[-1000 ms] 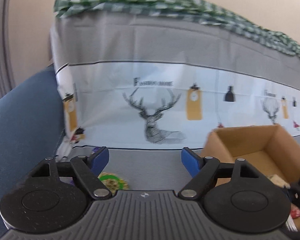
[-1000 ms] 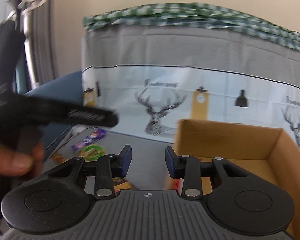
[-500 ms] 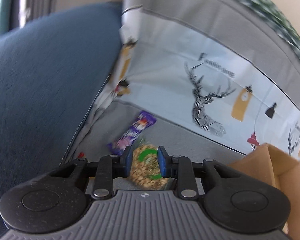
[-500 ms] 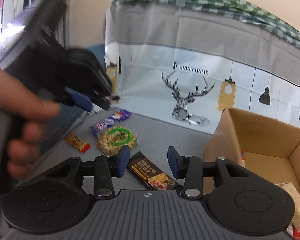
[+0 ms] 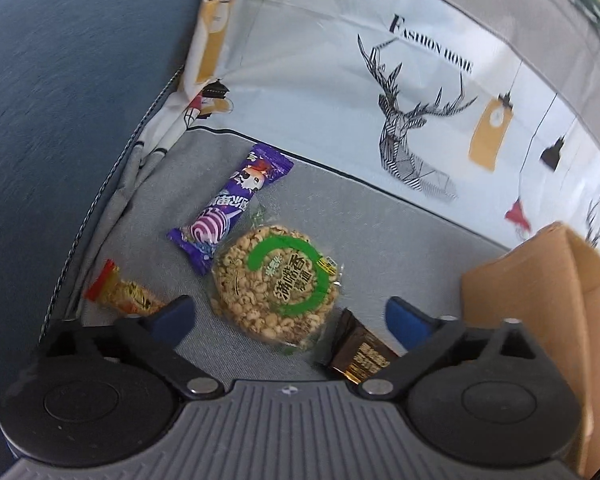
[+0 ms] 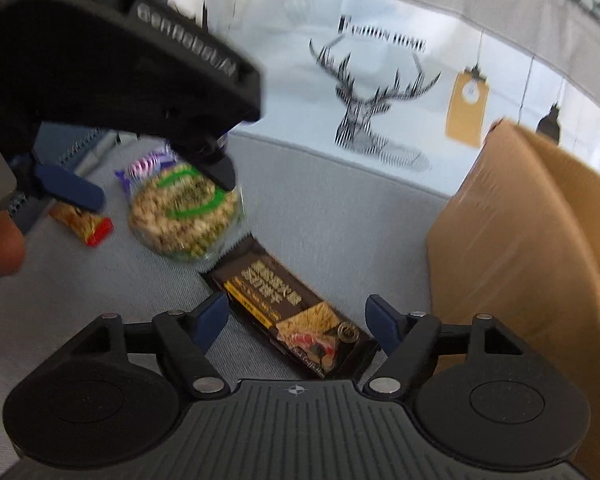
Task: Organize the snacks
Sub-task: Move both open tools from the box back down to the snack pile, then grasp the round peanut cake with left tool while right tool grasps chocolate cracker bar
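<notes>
A round puffed-rice cake in a clear wrapper with a green ring lies on the grey cloth. My left gripper is open just above it, blue fingers either side. A purple candy packet lies behind it, a red-orange bar to its left, and a dark brown cracker bar to its right. My right gripper is open over the dark cracker bar. The rice cake and the left gripper's body show at upper left in the right wrist view.
An open cardboard box stands to the right of the snacks; it also shows in the right wrist view. A deer-print cloth hangs behind. A blue cushion rises on the left.
Both grippers have tilted down and dropped toward the snacks. The left gripper's jaws, narrowed half a second ago, have opened wide around the rice cake. The right gripper's jaws have widened over the cracker bar.
</notes>
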Motion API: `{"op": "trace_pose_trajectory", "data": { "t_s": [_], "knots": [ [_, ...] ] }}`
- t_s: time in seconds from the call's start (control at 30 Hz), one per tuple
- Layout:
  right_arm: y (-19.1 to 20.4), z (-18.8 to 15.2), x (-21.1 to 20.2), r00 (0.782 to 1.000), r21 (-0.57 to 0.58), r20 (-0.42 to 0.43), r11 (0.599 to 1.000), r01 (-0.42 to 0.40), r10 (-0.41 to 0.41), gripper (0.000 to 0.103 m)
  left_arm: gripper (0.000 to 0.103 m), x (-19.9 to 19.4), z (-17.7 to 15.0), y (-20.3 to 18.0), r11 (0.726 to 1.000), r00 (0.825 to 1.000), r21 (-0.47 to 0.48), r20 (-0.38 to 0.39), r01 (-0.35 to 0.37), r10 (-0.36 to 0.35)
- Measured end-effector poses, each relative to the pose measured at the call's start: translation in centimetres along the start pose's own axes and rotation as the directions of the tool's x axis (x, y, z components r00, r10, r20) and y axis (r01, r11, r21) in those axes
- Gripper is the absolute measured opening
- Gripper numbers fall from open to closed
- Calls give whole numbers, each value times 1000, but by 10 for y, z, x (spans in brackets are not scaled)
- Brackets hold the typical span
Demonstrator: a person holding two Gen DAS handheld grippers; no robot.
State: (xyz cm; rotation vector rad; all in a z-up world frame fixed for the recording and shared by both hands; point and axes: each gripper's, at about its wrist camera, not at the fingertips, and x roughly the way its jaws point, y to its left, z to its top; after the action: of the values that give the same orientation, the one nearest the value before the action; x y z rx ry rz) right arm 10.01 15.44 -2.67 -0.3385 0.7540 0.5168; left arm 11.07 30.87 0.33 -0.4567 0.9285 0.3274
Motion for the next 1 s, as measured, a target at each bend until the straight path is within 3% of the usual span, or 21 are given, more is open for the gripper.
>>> {"op": "trace_pose_trajectory", "data": {
  "t_s": [0.4, 0.57, 0.77, 0.83, 0.87, 0.9, 1.0],
  "knots": [
    [-9, -1, 9, 998, 28, -49, 999, -37, 38, 77, 102, 46, 6, -11, 996, 996, 82, -78, -46, 52],
    [-15, 2, 7, 999, 37, -28, 999, 29, -28, 74, 102, 51, 4, -16, 990, 995, 120, -66, -68, 77],
    [-19, 1, 13, 999, 53, -49, 999, 0, 3, 75, 97, 51, 2, -19, 986, 993, 129, -37, -109, 114],
    [-20, 2, 13, 999, 63, -48, 998, -14, 17, 69, 87, 48, 1, -21, 982, 992, 144, -23, -123, 127],
    [-21, 1, 11, 999, 63, -43, 998, -22, 25, 58, 86, 46, 0, -20, 982, 992, 143, -21, -120, 124],
    [-22, 1, 10, 999, 60, -39, 998, -28, 31, 53, 85, 44, -1, -19, 984, 993, 136, -21, -116, 120],
    [-23, -1, 5, 997, 69, -36, 996, -65, 68, 50, 85, 39, -4, -14, 987, 992, 103, -22, -121, 123]
  ]
}}
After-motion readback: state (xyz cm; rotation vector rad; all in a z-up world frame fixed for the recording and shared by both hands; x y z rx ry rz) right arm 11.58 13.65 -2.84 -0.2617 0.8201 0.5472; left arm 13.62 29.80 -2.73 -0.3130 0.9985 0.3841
